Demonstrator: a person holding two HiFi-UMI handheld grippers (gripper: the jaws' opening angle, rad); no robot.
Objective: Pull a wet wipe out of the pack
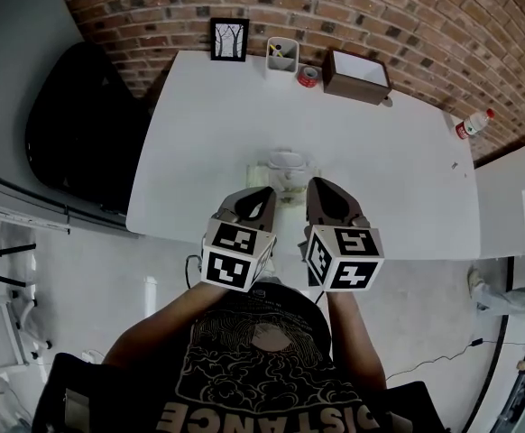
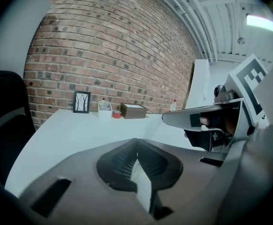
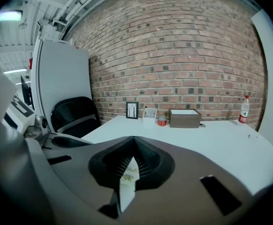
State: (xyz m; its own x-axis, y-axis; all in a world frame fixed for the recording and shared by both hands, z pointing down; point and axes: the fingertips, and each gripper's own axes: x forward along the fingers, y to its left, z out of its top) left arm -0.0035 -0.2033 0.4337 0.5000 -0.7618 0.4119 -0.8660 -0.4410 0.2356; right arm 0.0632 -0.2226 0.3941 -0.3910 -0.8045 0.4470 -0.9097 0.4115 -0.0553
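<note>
Approach step: left hand-held gripper, right hand-held gripper jaws together, empty; wipe pack at 12 o'clock. Next: open jaws, reach pack top.

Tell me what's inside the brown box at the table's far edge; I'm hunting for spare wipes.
The brown box is open-topped; a flat white surface fills it near the rim. Anything beneath that is covered, so no wipes can be confirmed.

Head view: steeply down over table. Gripper views: low, seemingly close, facing brick wall; all share picture frame.
</note>
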